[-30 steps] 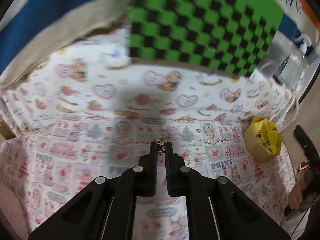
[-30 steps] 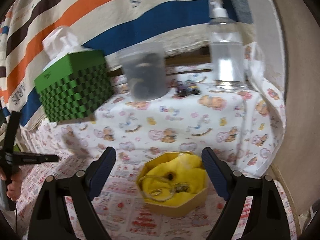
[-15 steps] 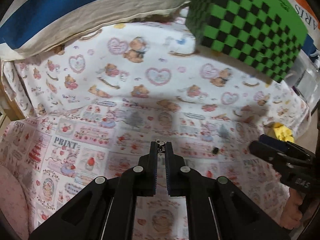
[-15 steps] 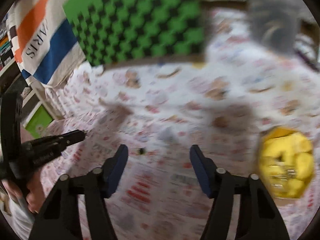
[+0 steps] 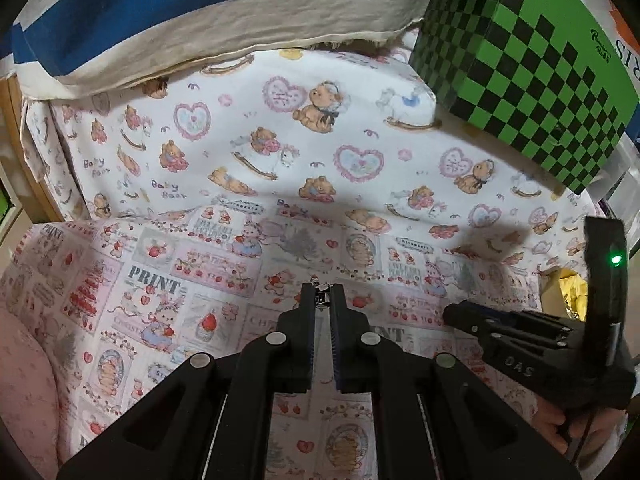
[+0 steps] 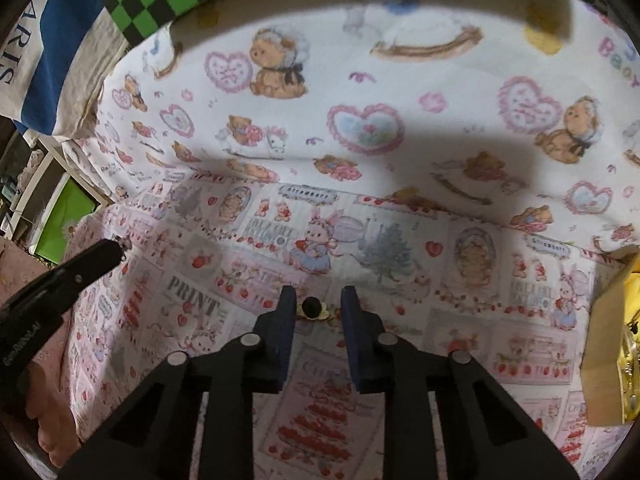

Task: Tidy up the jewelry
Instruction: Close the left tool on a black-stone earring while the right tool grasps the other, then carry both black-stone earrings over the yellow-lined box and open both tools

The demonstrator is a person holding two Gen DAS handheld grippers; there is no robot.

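**Right wrist view: jaws closing around a small earring**

The right gripper narrows on a dark-beaded earring lying on the printed cloth, pads not yet touching. The left gripper pinches a tiny silver piece. Farther right sits the yellow-lined box.

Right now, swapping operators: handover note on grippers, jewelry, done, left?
Left gripper: shut on a small silvery piece at its tips.
Right gripper: jaws closing around a small dark bead piece lying on the printed cloth; pads not visibly pressing yet.
Yellow-lined box: at the right edge, some jewelry already inside.
Left: finish this pickup, carry both pieces to the box.
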